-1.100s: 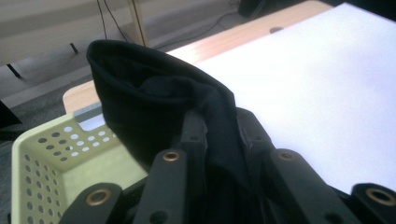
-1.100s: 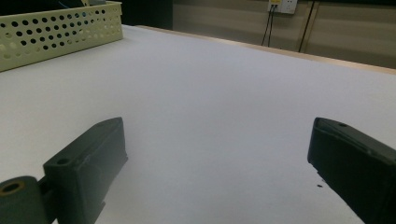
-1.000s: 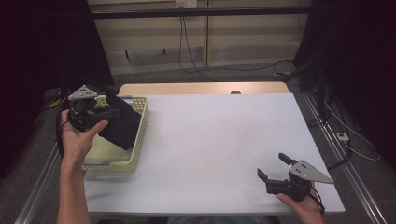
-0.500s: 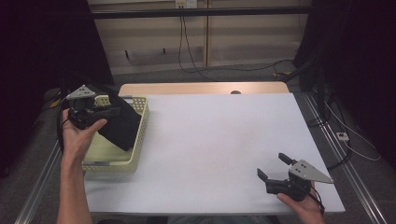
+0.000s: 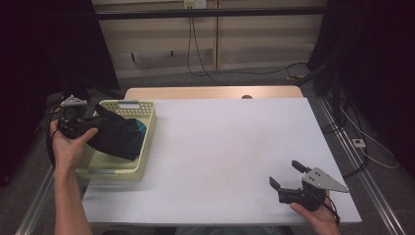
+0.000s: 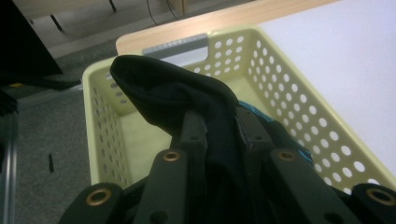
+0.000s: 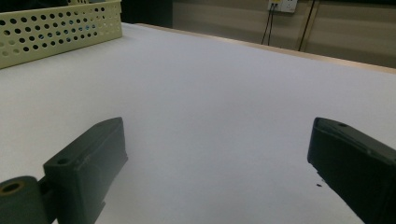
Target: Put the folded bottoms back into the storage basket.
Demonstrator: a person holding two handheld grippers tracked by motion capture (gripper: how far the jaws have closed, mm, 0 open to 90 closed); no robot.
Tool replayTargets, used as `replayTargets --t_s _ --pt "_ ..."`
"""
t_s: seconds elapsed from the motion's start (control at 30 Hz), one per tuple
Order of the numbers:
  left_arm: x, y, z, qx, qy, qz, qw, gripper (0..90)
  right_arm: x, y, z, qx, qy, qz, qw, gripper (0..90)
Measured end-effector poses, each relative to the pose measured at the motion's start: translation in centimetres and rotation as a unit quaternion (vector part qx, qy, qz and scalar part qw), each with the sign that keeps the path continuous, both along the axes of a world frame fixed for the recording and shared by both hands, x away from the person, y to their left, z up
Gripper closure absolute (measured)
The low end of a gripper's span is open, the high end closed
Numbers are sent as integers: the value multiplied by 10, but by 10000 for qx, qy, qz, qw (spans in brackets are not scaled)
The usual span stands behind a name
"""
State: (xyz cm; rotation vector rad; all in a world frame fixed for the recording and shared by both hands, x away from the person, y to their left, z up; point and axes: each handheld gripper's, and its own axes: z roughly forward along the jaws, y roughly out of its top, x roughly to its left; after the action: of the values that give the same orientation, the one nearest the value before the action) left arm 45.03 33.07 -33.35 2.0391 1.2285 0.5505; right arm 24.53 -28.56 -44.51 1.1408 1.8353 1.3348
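A pale yellow perforated basket [image 5: 148, 139] stands at the table's left edge. My left gripper [image 5: 99, 125] is held over its left side by a hand, jaws pointing right. It is shut on a black cloth [image 5: 119, 138] that drapes down into the basket. In the left gripper view the cloth [image 6: 177, 88] is bunched between my jaws [image 6: 222, 127] above the basket [image 6: 289, 102]. Something teal [image 6: 247, 108] peeks out beside the cloth. My right gripper [image 5: 285, 173] rests low at the table's front right, open with nothing between its jaws [image 7: 217, 144].
The white table top [image 5: 230, 142] stretches between the basket and the right gripper. A wooden strip [image 5: 210, 93] runs along its far edge. Cables [image 5: 352, 132] hang off the right side. The basket's wall [image 7: 56, 28] shows far off in the right gripper view.
My left gripper has moved a little left and down with the black cloth, which now hangs lower in the basket. The right gripper has stayed still.
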Motion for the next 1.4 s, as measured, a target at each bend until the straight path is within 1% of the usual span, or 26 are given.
replayTargets --t_s 0.2,0.23,0.33,0.4,0.5,0.53,0.67,0.73,0.9,1.07,1.17,1.2,1.27,1.3,1.37,1.4 --pt "5 3 -10 110 141 205 9996 760 0 0 0 4 -5 3 10000 42" --pt "5 4 -11 156 160 194 9996 760 0 0 0 6 -3 -1 10000 42" --pt "8 6 -16 219 291 333 9988 760 0 0 0 8 -3 -1 10000 42" --pt "10 6 -20 215 315 419 9984 759 0 0 0 2 -6 7 10000 41" --pt "14 6 -24 250 340 421 9982 760 0 0 0 9 -4 3 10000 41" --pt "16 5 -26 239 296 455 9982 760 0 0 0 7 -5 3 10000 41" --pt "21 3 -30 237 277 415 9985 758 0 0 0 2 3 -4 10000 41" --pt "24 2 -32 193 226 411 9987 756 0 0 0 2 3 -3 10000 41" --pt "29 1 -35 129 189 377 9990 755 0 0 0 6 0 -5 10000 41" --pt "33 -1 -37 -116 77 220 9997 756 0 0 0 -5 6 -10 10000 41" --pt "34 -4 -39 -388 -96 134 9991 755 0 0 0 -8 10 -9 10000 41" --pt "35 -5 -40 -379 -169 111 9991 755 0 1 0 -7 12 -7 10000 41" --pt "35 -6 -42 -260 -185 137 9994 755 0 1 0 -2 7 9 10000 41" --pt "35 -6 -42 -197 -157 166 9995 755 0 0 0 -6 -1 1 10000 41" --pt "35 -5 -43 -187 -86 232 9995 753 0 0 0 2 0 4 10000 41" --pt "35 -4 -43 -143 -16 299 9994 750 0 0 0 7 -1 6 10000 41"
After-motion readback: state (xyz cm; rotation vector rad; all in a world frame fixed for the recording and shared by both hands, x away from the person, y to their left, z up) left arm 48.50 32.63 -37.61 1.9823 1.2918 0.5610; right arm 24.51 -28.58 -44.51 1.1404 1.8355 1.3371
